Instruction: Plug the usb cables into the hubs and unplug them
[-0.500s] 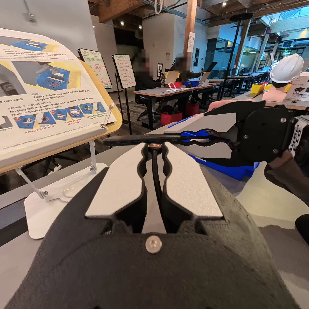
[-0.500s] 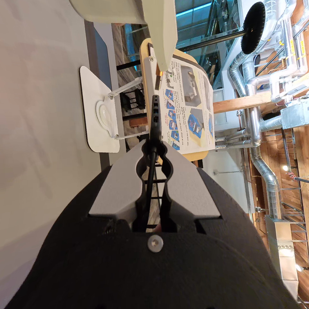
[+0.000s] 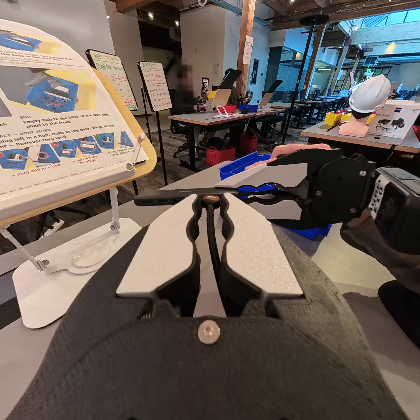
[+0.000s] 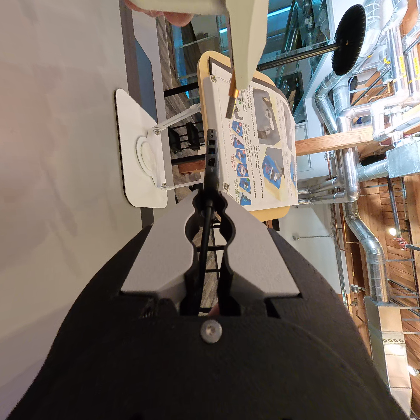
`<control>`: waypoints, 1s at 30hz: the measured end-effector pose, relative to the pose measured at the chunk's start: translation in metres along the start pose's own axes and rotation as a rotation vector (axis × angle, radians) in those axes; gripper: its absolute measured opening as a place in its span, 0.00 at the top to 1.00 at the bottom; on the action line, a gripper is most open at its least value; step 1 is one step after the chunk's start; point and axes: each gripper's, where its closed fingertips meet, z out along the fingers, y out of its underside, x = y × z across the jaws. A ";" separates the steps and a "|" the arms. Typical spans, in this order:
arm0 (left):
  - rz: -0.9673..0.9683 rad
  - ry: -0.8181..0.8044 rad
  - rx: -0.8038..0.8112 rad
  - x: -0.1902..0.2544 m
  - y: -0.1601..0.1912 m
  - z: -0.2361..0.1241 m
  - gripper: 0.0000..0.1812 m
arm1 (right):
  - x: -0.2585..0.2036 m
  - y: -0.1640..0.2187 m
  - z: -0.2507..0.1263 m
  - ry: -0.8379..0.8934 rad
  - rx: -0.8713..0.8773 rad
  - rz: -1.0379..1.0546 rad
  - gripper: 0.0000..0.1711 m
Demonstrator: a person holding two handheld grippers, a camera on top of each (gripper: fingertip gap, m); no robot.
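My left gripper (image 3: 209,200) is shut on a black USB cable (image 3: 213,238) just behind its copper-collared plug (image 3: 210,198). My right gripper (image 4: 210,195) is shut on the cable end of a slim dark hub (image 4: 211,163), which it holds out edge-on with its row of ports showing. In the left wrist view the hub (image 3: 177,195) lies level just beyond the plug, held from the right by the right gripper (image 3: 236,193). In the right wrist view the plug (image 4: 231,104) hangs from a left finger (image 4: 245,45), apart from the hub and off to one side of its tip.
A wooden document stand with an instruction sheet (image 3: 56,136) on a white base (image 3: 68,272) stands at the left on the grey table (image 3: 341,261). A blue bin (image 3: 245,163) sits behind the right gripper. Desks, whiteboards and people are far behind. Left tips to right tips: about 8 cm.
The plug has drawn a little away from the hub's tip and to one side. Both grippers stay shut on what they hold.
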 end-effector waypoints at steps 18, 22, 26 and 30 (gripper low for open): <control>0.010 -0.005 0.004 0.000 -0.002 -0.001 0.91 | 0.000 -0.003 -0.001 -0.009 -0.006 -0.016 0.95; 0.016 -0.003 0.006 0.002 0.000 0.000 0.91 | 0.003 -0.003 -0.002 -0.010 -0.011 -0.009 0.95; 0.020 -0.006 0.004 0.001 0.003 0.002 0.91 | 0.007 -0.004 -0.004 -0.001 -0.011 -0.007 0.95; 0.028 -0.013 0.004 0.000 0.005 0.003 0.91 | 0.011 -0.005 -0.006 0.006 -0.008 -0.005 0.95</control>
